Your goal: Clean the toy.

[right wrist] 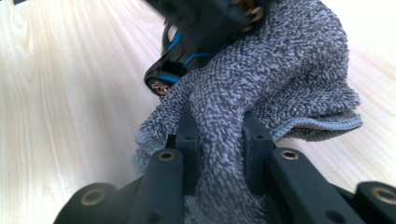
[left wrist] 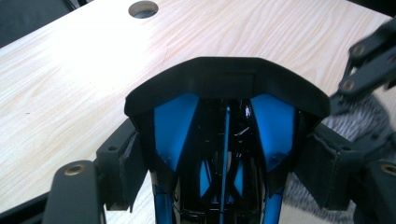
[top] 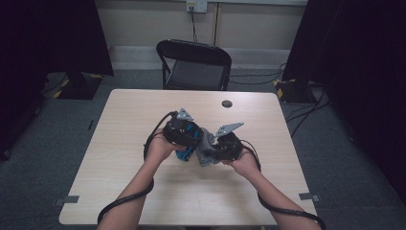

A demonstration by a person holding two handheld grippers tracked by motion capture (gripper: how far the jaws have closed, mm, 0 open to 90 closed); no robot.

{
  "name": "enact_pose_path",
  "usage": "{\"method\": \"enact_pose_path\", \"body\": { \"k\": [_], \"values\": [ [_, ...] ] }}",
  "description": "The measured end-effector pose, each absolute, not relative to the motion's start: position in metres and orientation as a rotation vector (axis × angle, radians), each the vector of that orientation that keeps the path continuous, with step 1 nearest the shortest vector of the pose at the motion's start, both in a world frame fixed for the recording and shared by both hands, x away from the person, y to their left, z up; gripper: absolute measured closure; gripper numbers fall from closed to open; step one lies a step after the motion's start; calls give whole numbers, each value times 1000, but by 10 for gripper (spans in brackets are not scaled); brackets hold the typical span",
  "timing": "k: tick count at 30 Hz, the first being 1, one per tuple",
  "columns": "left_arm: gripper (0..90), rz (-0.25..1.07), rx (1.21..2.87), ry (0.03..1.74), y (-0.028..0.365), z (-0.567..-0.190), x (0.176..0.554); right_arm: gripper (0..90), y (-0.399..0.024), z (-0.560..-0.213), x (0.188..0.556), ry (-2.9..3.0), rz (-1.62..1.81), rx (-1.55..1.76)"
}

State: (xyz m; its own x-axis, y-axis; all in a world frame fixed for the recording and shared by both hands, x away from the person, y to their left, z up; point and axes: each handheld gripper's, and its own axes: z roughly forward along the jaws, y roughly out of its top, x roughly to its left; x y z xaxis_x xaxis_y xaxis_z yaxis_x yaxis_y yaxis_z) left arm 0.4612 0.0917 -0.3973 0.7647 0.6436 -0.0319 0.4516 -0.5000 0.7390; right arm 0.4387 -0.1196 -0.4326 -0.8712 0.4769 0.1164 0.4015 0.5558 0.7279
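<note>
A pale wood-grain rectangular table (top: pixel 143 191) with rounded corners and a round cable hole (top: pixel 227 103) near its far edge stands on grey carpeted floor (top: pixel 72 129). Behind it sits a black folding chair (top: pixel 194 64) before a beige wall (top: pixel 143 21) bearing a white wall socket (top: pixel 196 5) (one dark cord hangs from it). Black curtains (top: pixel 43 38) flank both sides; loose cables (top: pixel 306 112) trail at right.

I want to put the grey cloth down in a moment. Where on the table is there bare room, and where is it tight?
Bare wood lies on the table at the left edge, along the far edge beside the round cable hole, and at the right edge. It is crowded mid-table, where the left gripper holds the black and blue object against the right gripper and its grey cloth.
</note>
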Motion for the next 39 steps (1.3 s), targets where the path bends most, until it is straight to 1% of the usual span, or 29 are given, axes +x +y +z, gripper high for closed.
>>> {"method": "enact_pose_path", "body": {
  "k": [20, 30, 36, 39],
  "values": [
    [254, 341, 2172, 812, 92, -386, 464, 737, -94, -458, 434, 2777, 1192, 714],
    [254, 364, 2155, 814, 95, -373, 467, 737, -83, -466, 429, 2828, 1169, 682],
    [254, 371, 2149, 831, 101, -371, 468, 737, -86, -467, 426, 2848, 1125, 659],
    [254, 379, 2149, 838, 107, -371, 467, 737, -97, -466, 429, 2834, 1107, 682]
  ]
}}
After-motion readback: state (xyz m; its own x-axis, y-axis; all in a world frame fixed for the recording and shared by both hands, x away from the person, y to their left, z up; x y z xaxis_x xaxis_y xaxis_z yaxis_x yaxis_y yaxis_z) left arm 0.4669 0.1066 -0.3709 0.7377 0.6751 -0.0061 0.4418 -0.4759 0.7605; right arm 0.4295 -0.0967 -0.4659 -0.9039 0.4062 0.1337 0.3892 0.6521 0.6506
